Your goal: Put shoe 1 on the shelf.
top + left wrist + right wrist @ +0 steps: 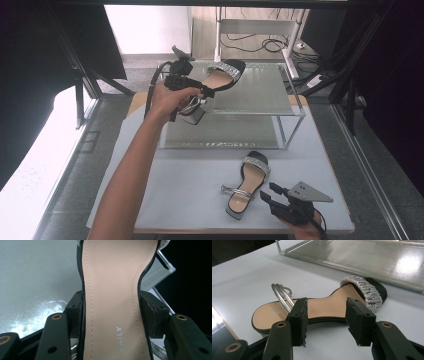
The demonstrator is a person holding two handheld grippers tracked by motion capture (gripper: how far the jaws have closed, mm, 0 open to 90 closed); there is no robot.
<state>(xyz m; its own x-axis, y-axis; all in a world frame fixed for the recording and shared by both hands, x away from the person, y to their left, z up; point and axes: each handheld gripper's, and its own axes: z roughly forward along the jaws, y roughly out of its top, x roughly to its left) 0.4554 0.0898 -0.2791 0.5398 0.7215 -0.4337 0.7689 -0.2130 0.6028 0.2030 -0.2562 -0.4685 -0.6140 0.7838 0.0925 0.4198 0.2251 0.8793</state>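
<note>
Sandal (112, 290), waist pinched by left gripper (192, 87) over shelf (260, 90); left gripper view shows pad contact. Second sandal (322, 307) lies beyond right gripper (327, 322), jaws spread.

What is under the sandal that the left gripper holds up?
Under the held sandal lies the rack's shiny top shelf. Whether the toe touches it cannot be told. The left gripper and the heel cover the near part.

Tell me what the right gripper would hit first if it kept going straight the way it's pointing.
Probably the sandal on the table: it lies just past the right gripper, whose open jaws frame its narrow middle, side on. How much gap remains is hard to judge.
</note>
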